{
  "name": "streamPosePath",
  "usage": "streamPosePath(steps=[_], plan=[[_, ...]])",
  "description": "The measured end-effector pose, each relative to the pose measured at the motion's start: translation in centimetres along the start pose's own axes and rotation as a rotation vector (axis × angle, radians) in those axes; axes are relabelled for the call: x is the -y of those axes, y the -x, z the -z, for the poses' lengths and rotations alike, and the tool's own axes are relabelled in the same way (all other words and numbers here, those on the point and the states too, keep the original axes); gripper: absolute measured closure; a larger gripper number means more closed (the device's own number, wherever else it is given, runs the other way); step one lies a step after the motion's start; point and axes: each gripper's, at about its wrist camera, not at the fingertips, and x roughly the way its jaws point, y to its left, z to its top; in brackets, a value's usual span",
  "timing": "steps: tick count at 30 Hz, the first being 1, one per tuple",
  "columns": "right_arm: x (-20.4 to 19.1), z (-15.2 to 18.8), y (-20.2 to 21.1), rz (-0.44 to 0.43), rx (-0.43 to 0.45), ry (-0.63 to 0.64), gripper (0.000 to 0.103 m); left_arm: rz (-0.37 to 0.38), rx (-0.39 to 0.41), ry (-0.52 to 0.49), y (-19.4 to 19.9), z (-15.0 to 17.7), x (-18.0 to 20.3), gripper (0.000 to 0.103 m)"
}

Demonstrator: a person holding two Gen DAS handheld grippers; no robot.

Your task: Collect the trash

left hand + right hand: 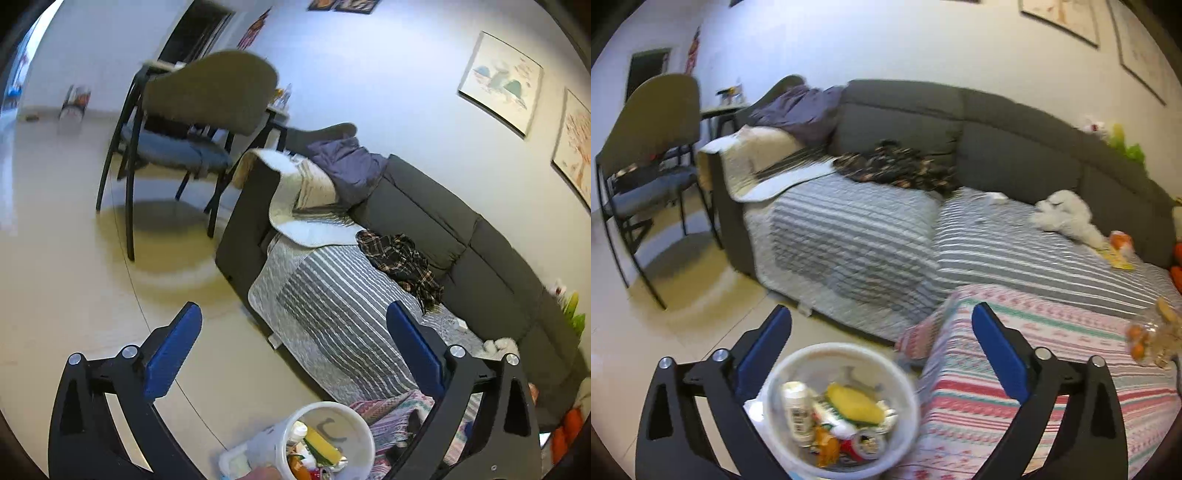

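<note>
- Grey sofa (997,122) fills the room ahead, striped covers spread over its seat — likely to protect it.
- White bucket (842,410) sits low beneath both grippers, already holding trash for collecting.
- Left gripper (295,332) and right gripper (882,328) — both spread wide, holding nothing.

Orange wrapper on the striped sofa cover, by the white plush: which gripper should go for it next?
Right, probably. The right gripper is open and empty, and its view shows the orange wrapper beside the white plush. The left gripper, also open, faces the chair end; the wrapper isn't in its view.
</note>
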Motion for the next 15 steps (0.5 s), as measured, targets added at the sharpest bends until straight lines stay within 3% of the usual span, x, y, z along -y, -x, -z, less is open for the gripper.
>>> streamPosePath(steps=[4,10,11,15], plan=[[3.2,-0.2,1.2,0.050,0.031,-0.014,0.007,-0.009,0.077,-0.105,1.7,1.1,2.9,0.007],[8.1,0.6,3.7,0.126,0.075,0.008,0.007,0.021,0.304,-0.245,6.1,4.0,7.8,0.007],[8.8,0.7,4.1,0.131,0.079,0.010,0.007,0.036,0.307,-0.261,6.3,4.5,8.6,0.007],[12.8,1.6,5.6,0.166,0.092,-0.012,0.007,0.063,0.192,-0.263,5.4,6.6,11.3,0.007]])
